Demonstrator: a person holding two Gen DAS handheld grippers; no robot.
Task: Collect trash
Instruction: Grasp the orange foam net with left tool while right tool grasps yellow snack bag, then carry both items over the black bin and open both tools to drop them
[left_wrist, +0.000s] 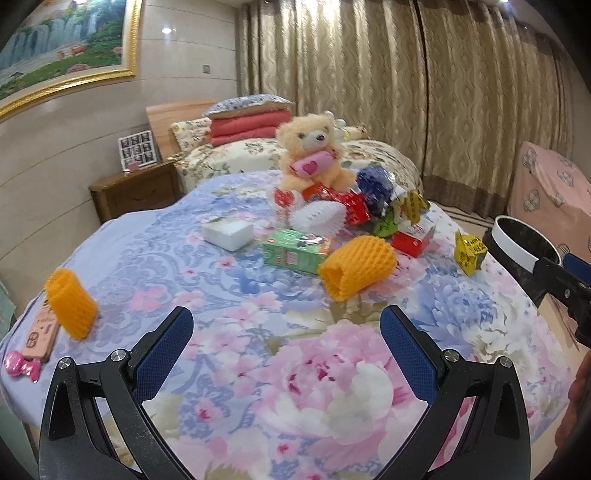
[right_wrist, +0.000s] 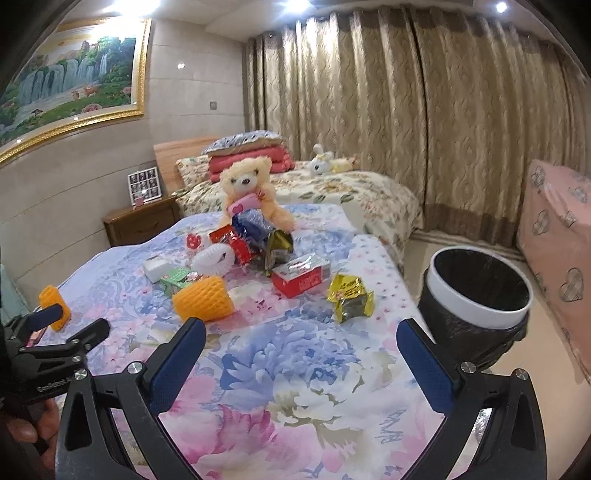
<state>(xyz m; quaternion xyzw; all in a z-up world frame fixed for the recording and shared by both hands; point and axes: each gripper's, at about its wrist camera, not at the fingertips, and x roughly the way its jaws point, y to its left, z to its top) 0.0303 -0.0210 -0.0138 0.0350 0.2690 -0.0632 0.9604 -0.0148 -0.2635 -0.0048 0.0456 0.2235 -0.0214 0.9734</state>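
Trash still litters the floral bedspread (right_wrist: 295, 369): orange foam net sleeve (right_wrist: 203, 301) at eleven o'clock, yellow foil wrapper (right_wrist: 349, 297) at twelve. Black-lined white bin (right_wrist: 480, 295) at two o'clock appears empty. Left gripper (left_wrist: 286, 332) and right gripper (right_wrist: 301, 341) gape wide, holding nothing.

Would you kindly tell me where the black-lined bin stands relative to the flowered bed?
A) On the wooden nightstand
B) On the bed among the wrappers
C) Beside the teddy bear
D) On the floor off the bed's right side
D: the bin sits on the floor past the right edge of the bed, apart from the wrappers.
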